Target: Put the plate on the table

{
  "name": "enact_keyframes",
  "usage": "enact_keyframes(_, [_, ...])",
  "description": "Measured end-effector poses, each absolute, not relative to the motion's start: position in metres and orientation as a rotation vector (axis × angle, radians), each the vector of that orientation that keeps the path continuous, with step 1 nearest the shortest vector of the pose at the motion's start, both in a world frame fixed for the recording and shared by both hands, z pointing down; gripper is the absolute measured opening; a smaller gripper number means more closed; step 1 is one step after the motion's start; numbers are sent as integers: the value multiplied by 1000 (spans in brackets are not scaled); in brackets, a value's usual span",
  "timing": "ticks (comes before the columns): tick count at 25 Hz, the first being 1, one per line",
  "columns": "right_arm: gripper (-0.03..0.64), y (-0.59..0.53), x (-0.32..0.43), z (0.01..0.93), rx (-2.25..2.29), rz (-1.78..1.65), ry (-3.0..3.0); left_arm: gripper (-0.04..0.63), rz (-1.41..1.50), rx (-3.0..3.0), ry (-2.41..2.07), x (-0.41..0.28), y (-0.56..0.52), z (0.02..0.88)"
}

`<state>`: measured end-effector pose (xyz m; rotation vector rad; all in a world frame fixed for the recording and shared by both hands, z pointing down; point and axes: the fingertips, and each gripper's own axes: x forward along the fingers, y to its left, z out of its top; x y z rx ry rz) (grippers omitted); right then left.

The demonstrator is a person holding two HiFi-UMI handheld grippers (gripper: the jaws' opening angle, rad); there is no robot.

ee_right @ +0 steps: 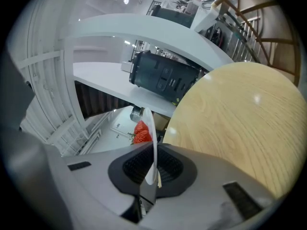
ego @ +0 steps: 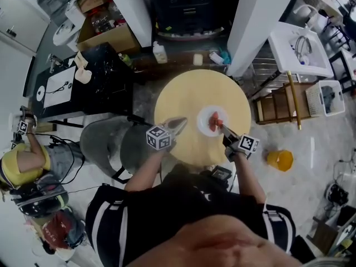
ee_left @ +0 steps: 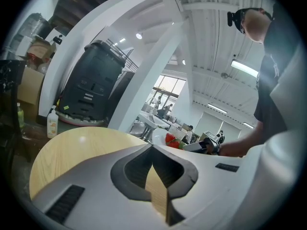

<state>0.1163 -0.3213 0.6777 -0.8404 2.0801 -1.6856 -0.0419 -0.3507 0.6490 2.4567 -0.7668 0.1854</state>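
Plate: white plate [ego: 210,121], over the right-centre of the round table, its near rim pinched by the right gripper; seen edge-on in the right gripper view [ee_right: 152,143].
Plate load: red strawberries [ego: 216,120] sit on it, showing just past the jaws in the right gripper view [ee_right: 141,132].
Plate contact with table: cannot tell whether it rests on the wood or is held just above it.
Right gripper: [ego: 224,128] clenched on the plate's rim, the thin white edge running between its 2 dark pads [ee_right: 153,152]; it reaches in from the table's near right edge.
Left gripper: [ego: 179,122] jaws closed tip to tip with nothing between them [ee_left: 152,147]; it lies over the table just left of the plate, apart from it.
Table: pale wood top [ego: 189,93], bare around the plate.
Left gripper view: plate [ee_left: 160,137] and strawberries [ee_left: 173,139] appear beyond the closed tips, with the right gripper's hand at its far side.
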Motion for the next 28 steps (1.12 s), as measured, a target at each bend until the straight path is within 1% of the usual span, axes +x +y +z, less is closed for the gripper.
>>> enact_keyframes(5, [8,-319,112,690,-818,-1693,2086,2,187,2439,-770,-42,-350,660])
enact_keyframes(11, [8,-305,130,746,-1093,-1797,2145,2,190,2426,-760,-35,-345,672])
enact_keyframes(16, [8,-308,126,761,-1091,-1791,2161,2,203,2412,-746,-34,-342,681])
enact_keyframes(28, [8,-292,121,790,-1085,-1906,2070,2,228,2375,-743,-37,-333,697])
